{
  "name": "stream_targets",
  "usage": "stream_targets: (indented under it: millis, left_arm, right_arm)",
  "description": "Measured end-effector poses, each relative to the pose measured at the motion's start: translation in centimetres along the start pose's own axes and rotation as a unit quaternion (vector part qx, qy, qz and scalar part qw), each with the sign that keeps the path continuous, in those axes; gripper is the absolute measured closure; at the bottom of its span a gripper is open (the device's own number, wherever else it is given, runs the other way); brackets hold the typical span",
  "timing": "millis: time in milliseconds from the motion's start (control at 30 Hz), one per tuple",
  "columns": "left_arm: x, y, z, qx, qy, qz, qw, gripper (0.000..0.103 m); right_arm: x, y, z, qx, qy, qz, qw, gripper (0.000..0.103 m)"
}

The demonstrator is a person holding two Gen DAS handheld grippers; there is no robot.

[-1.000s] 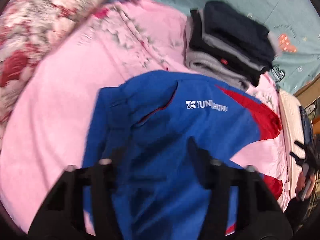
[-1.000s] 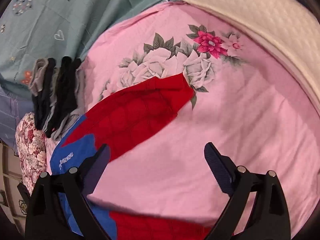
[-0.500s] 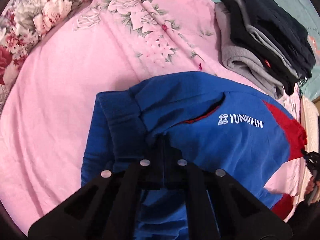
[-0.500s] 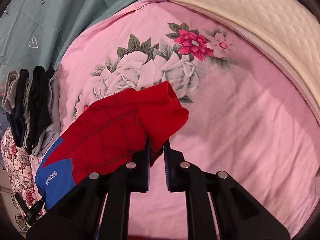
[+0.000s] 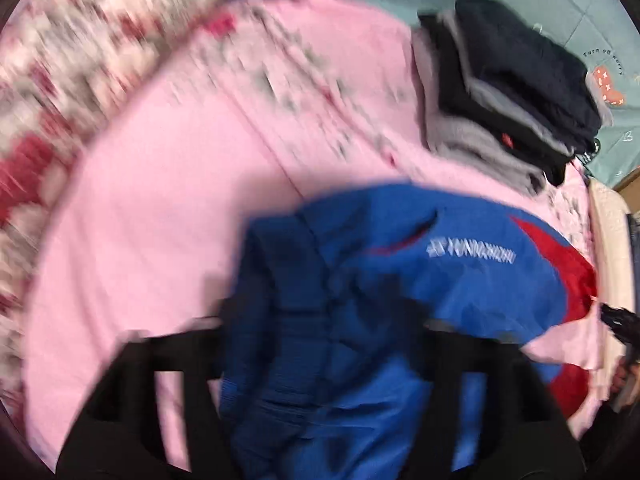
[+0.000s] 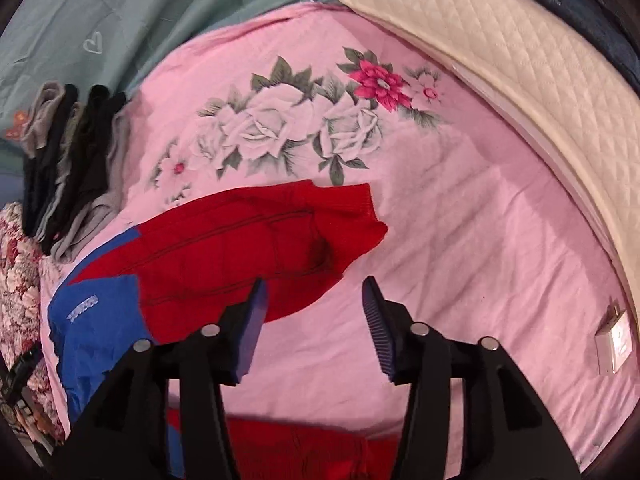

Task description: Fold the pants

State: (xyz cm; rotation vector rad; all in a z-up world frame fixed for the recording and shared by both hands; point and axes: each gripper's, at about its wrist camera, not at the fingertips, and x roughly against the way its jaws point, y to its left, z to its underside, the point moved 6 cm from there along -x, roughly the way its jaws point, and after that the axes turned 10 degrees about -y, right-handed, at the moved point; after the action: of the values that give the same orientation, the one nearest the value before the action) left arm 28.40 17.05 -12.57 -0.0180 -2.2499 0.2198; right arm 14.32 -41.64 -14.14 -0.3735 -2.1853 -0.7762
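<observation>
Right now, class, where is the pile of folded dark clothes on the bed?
In the right wrist view the pile of folded dark clothes sits at the far left, on the pink sheet beside the teal cover, just beyond the red and blue pants.

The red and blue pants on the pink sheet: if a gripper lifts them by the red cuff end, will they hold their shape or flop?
The pants would probably flop: the cloth already lies in soft creases. The ribbed red cuff looks thicker, so the fingers should hold it without much slip. They seem light, so dragging may bunch the pink sheet underneath.
</observation>
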Motion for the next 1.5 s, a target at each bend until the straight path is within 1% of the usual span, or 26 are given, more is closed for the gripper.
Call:
stream_targets:
  millis: [33,67,133,233,267,367,400,433,500,533,567,600,633,667,767,833,933,1067,1167,1267,1300,1333,1400,1433,1467,1500]
  left_arm:
    - [0.5,0.1,-0.8,-0.015,-0.012,-0.001,0.9998,0.019]
    - [0.5,0.1,-1.5,-0.028,-0.014,0.002,0.9995,0.019]
    - [-0.6,-0.5,-3.3,-0.07,-0.004,0.032,0.997,0.019]
    - [-3.1,-1.4,-4.8,-0.122,0.005,0.063,0.9905,0.02]
    - [-3.1,-1.3,-4.6,-0.129,0.01,0.071,0.989,0.02]
    - [-5.1,-1.5,-3.5,-0.144,0.061,0.135,0.9785,0.02]
    - [-5.9,-1.9,-2.8,-0.151,0.078,0.158,0.9727,0.02]
    - [-6.4,-2.0,-2.2,-0.161,0.084,0.168,0.969,0.02]
    - [-7.6,-2.1,-1.0,-0.18,0.093,0.165,0.9654,0.023]
    - [-8.1,-2.0,-0.5,-0.182,0.092,0.157,0.9664,0.038]
    - [-8.0,-1.9,-0.6,-0.184,0.073,0.152,0.9682,0.071]
    - [-7.9,-1.6,-0.5,-0.172,0.072,0.169,0.9679,0.08]
    - [-7.9,-1.3,-0.6,-0.154,0.069,0.182,0.9688,0.082]
    - [-7.7,-1.1,-0.7,-0.145,0.06,0.185,0.9701,0.083]
    - [-7.5,-1.0,-0.4,-0.146,0.036,0.176,0.9728,0.083]
    - [-7.5,-1.1,-0.3,-0.145,0.03,0.175,0.9734,0.083]
    - [-7.3,-1.0,-0.3,-0.134,0.026,0.183,0.9735,0.083]
    - [-7.2,-0.9,-0.5,-0.132,0.023,0.191,0.9725,0.083]
    - [-7.0,-0.6,-0.4,-0.13,0.023,0.195,0.9717,0.083]
    - [-6.7,-0.4,-0.4,-0.13,0.022,0.2,0.9708,0.083]
    - [-6.6,-0.4,-0.3,-0.131,0.022,0.201,0.9706,0.083]
    - [-6.6,-0.4,-0.3,-0.131,0.022,0.201,0.9705,0.083]
    - [-6.6,-0.3,-0.3,-0.131,0.022,0.2,0.9707,0.083]
    - [-6.5,-0.3,-0.3,-0.13,0.022,0.198,0.9713,0.083]
    - [-6.5,-0.4,-0.3,-0.128,0.022,0.197,0.9718,0.083]
    - [-6.5,-0.3,-0.4,-0.124,0.021,0.192,0.9732,0.083]
  right_arm:
    - [0.9,0.4,0.5,0.005,-0.006,-0.013,1.0,0.046]
    - [1.9,1.1,1.2,0.01,-0.008,-0.032,0.999,0.046]
    - [2.9,2.5,2.7,0.022,-0.001,-0.061,0.998,0.046]
    - [4.0,4.6,4.6,0.05,0.005,-0.074,0.996,0.046]
    - [4.3,5.2,5.1,0.057,0.007,-0.075,0.995,0.046]
    - [5.1,6.8,5.8,0.081,0.012,-0.07,0.994,0.046]
    - [5.3,7.4,5.9,0.092,0.012,-0.067,0.993,0.046]
    - [5.6,7.8,6.1,0.098,0.011,-0.066,0.993,0.046]
    - [5.7,9.4,6.1,0.117,0.008,-0.07,0.991,0.046]
    - [5.5,10.7,5.9,0.131,0.007,-0.079,0.988,0.046]
    - [5.3,11.9,5.7,0.144,0.007,-0.088,0.986,0.046]
    - [4.9,13.6,5.6,0.164,0.008,-0.102,0.981,0.046]
    - [4.6,15.2,5.4,0.181,0.008,-0.114,0.977,0.046]
    - [3.8,17.7,5.2,0.212,0.008,-0.136,0.968,0.046]
    - [1.4,23.3,4.5,0.271,0.016,-0.177,0.946,0.04]
    - [-0.4,27.2,3.9,0.309,0.022,-0.199,0.93,0.04]
    - [-3.1,31.9,2.8,0.365,0.028,-0.216,0.905,0.04]
    - [-7.3,38.3,3.0,0.438,0.081,-0.241,0.862,0.04]
    - [-10.1,41.4,4.2,0.49,0.116,-0.244,0.828,0.04]
    - [-11.8,43.0,5.4,0.529,0.134,-0.241,0.802,0.04]
    - [-12.2,43.1,5.7,0.537,0.138,-0.239,0.798,0.04]
    - [-12.6,43.3,6.1,0.543,0.141,-0.234,0.794,0.054]
    - [-13.1,43.2,7.5,0.555,0.172,-0.241,0.777,0.088]
    - [-12.9,43.0,8.2,0.57,0.164,-0.242,0.768,0.092]
    - [-12.7,43.0,8.5,0.579,0.153,-0.242,0.763,0.094]
    - [-12.4,43.0,8.3,0.581,0.137,-0.243,0.765,0.096]
